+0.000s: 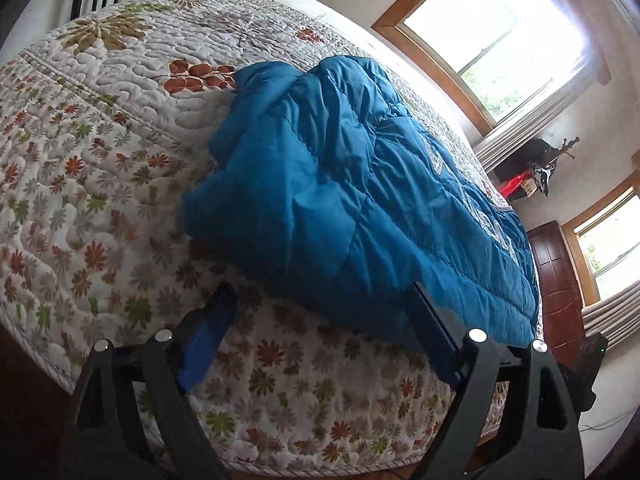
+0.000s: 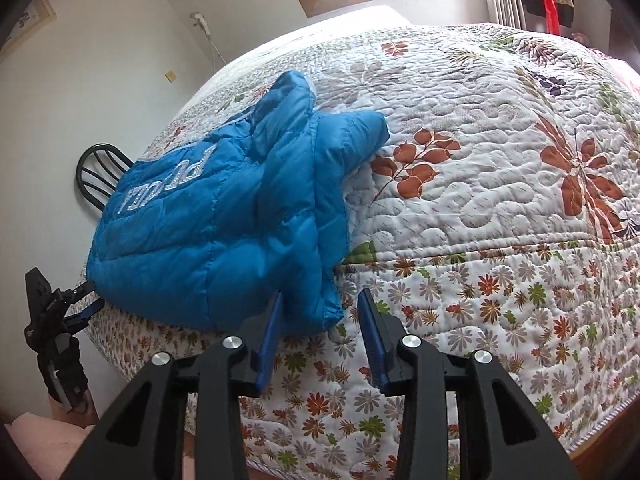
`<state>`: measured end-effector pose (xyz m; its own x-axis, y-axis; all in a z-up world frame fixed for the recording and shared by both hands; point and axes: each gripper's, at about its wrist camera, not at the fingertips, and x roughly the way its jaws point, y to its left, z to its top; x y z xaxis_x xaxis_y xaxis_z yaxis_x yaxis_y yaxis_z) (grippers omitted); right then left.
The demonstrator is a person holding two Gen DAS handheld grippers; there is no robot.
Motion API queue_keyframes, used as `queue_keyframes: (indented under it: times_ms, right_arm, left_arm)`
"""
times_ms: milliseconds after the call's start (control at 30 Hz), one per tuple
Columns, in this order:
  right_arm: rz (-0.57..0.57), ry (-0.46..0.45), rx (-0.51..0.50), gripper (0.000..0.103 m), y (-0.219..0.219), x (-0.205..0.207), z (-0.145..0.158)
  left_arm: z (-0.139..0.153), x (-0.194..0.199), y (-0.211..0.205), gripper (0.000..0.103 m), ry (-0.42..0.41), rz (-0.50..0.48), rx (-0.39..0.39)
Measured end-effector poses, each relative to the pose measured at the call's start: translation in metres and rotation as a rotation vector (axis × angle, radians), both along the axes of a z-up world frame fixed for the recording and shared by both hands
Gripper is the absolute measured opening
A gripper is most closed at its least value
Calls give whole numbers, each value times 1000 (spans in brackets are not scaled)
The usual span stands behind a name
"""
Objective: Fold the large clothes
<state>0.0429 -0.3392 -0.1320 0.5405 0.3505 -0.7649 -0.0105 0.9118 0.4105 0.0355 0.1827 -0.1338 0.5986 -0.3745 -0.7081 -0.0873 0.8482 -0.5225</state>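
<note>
While jacket (image 2: 224, 220) overhangs quilt (image 2: 480, 184) edge, both tongs gape; right side bare

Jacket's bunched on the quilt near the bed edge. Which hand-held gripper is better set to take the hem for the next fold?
Probably the right hand-held gripper: the blue jacket hem corner lies between its open fingers. The left hand-held gripper is open too, one finger tucked under the hem's other end.

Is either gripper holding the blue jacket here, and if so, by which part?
Neither: left gripper and right gripper stand open at the blue jacket hem.
</note>
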Motion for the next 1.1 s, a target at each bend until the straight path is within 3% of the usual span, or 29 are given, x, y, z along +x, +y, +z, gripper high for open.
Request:
queue_keyframes:
  times_ms: [67, 167, 367, 500, 567, 800, 1033, 1100]
  right_arm:
    - [12, 18, 29, 27, 0, 4, -5]
    - [18, 39, 24, 26, 2, 8, -12]
    - [27, 53, 11, 26, 5, 10, -15]
    - [32, 66, -15, 26, 8, 12, -14]
    - [36, 74, -25, 26, 10, 14, -15]
    - [48, 79, -60, 28, 15, 20, -21]
    - [58, 81, -49, 27, 16, 23, -20]
    - [63, 74, -58, 35, 12, 19, -14]
  left_arm:
    - [-1, 6, 1, 86, -10, 13, -26]
    - [-5, 17, 6, 86, -3, 33, -79]
    - [-7, 26, 9, 55, 4, 80, -148]
    - [-2, 22, 12, 42, -7, 103, -168]
    - [-1, 23, 8, 40, -9, 98, -130]
    - [-18, 26, 8, 40, -31, 69, -124]
    - [-19, 24, 15, 37, -35, 66, -166]
    - [-15, 22, 15, 36, -45, 63, -163]
